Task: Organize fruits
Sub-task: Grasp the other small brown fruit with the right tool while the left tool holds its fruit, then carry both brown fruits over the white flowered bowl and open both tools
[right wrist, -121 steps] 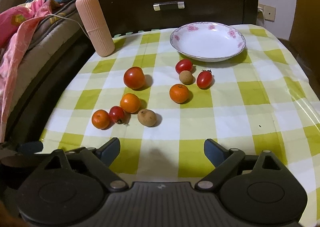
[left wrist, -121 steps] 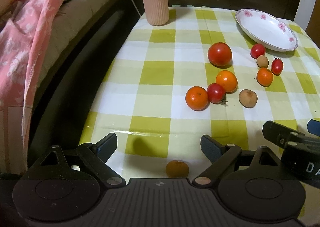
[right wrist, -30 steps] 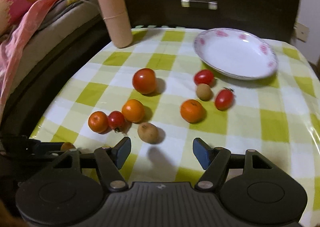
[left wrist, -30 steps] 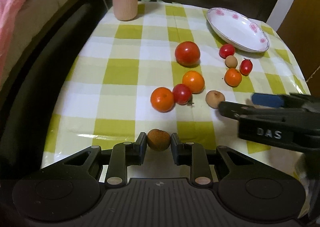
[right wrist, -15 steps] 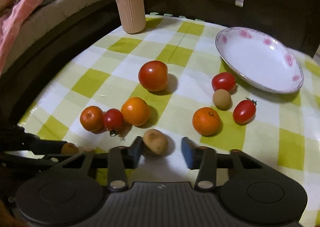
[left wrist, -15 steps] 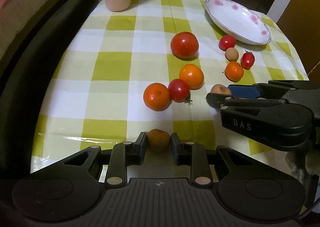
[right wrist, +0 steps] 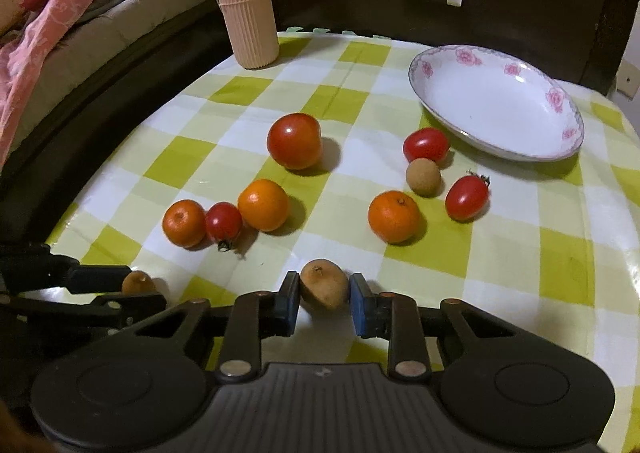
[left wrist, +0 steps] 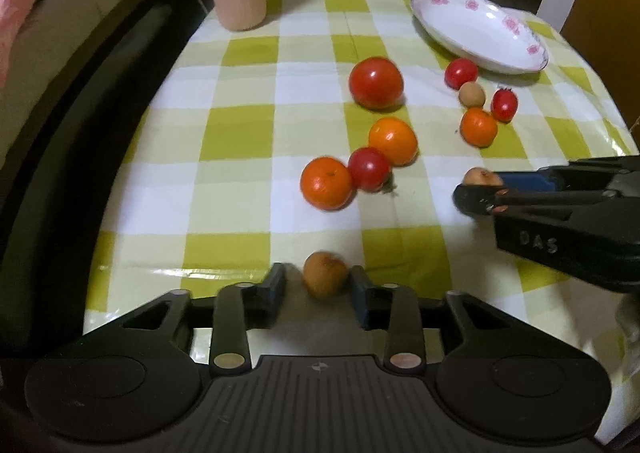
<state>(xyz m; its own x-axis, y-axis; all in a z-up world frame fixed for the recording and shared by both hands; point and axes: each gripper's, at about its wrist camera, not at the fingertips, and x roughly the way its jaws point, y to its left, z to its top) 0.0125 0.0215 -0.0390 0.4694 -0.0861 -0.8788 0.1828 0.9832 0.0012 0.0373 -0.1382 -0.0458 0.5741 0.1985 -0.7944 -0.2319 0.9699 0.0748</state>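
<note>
While the left gripper (left wrist: 318, 285) is opening around one small brown round fruit (left wrist: 324, 274), the right gripper (right wrist: 324, 299), pinching another brown fruit (right wrist: 323, 289), should lift it gently toward the white floral dish (right wrist: 496, 113).

Black plastic right gripper (right wrist: 324, 295); blue finger pads (right wrist: 360, 311); white "DAS" lettering.

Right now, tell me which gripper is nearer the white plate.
Right. The right gripper, shut on a brown fruit, sits nearer the plate; the left gripper, jaws opening, is farther.

Dark wooden drawer front (right wrist: 424, 9) behind table; bed (right wrist: 80, 33) alongside.
</note>
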